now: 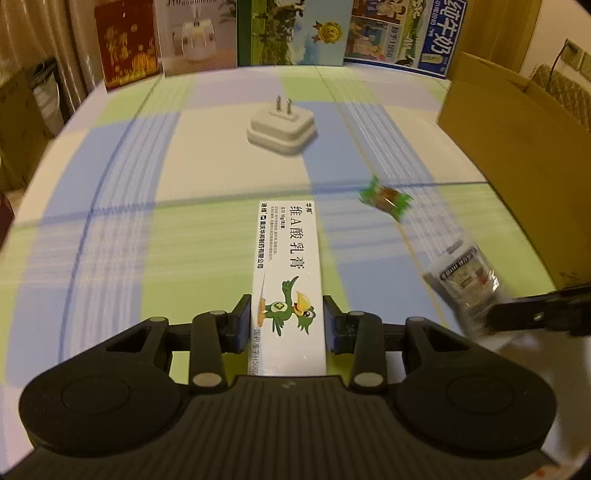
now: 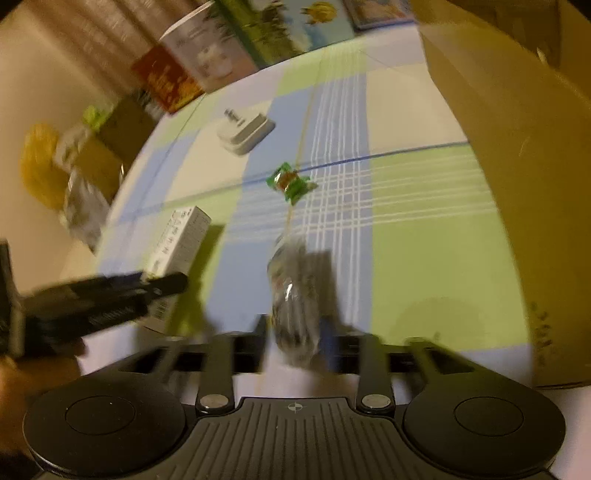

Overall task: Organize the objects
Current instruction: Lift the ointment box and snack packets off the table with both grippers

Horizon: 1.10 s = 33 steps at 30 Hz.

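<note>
My left gripper point(image 1: 288, 308) is shut on the near end of a long white ointment box point(image 1: 286, 254) printed with a green cartoon bird; its pads press both long sides. In the right wrist view that box point(image 2: 183, 236) juts up from the left gripper point(image 2: 110, 291), above the cloth. A clear crinkly packet point(image 2: 291, 295) stands between the fingers of my right gripper point(image 2: 295, 326); blur hides whether the pads touch it. From the left wrist view the packet point(image 1: 465, 277) shows at the tip of the right gripper point(image 1: 535, 315).
A green-wrapped candy point(image 1: 386, 199) and a white plug adapter point(image 1: 282, 127) lie on the checked tablecloth point(image 1: 129, 221). A tall open cardboard box point(image 1: 517, 155) stands at the right edge. Printed cartons point(image 1: 295, 33) line the far edge. Bags and boxes point(image 2: 74, 177) sit off the table's left.
</note>
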### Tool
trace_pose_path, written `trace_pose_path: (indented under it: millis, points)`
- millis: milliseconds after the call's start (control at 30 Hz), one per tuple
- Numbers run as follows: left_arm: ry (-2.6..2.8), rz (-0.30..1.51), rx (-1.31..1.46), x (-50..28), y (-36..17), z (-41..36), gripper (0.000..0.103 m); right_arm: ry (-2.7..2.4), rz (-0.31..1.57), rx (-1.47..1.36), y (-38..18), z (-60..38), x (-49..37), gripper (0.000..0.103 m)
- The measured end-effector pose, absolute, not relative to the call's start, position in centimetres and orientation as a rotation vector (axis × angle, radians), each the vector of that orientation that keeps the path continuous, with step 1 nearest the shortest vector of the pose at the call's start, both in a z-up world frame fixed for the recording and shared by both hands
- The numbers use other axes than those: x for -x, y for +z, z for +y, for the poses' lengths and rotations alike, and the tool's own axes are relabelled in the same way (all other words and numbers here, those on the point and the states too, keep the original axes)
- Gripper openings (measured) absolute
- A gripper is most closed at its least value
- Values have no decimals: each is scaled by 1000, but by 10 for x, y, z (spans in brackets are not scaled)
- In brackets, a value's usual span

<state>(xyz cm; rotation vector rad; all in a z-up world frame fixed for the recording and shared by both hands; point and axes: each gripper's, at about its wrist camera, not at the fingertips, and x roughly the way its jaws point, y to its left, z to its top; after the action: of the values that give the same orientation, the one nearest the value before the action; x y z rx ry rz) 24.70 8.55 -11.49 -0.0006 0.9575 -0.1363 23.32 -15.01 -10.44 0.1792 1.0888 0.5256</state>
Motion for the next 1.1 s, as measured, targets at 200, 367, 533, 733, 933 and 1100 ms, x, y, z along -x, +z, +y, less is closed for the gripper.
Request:
trace_pose_path:
  millis: [200, 367, 533, 733, 933, 1100]
  points:
    - [-158, 905, -46, -233, -112, 79, 39, 520, 943, 101, -99, -134, -219, 74]
    - [-155, 890, -15, -238, -112, 84, 45, 507, 979, 35, -111, -132, -231, 73]
    - [-195, 909, -27, -243, -116, 80, 49, 498, 984, 71, -117, -122, -243, 59]
    - [-214, 933, -78, -249, -126, 72, 49, 499, 965, 177, -121, -110, -243, 50]
    - [-199, 942, -96, -255, -129, 72, 39, 494, 952, 207, -122, -112, -241, 37]
    - [-189, 943, -100, -256, -129, 73, 35, 485, 961, 175, -120, -114, -243, 35]
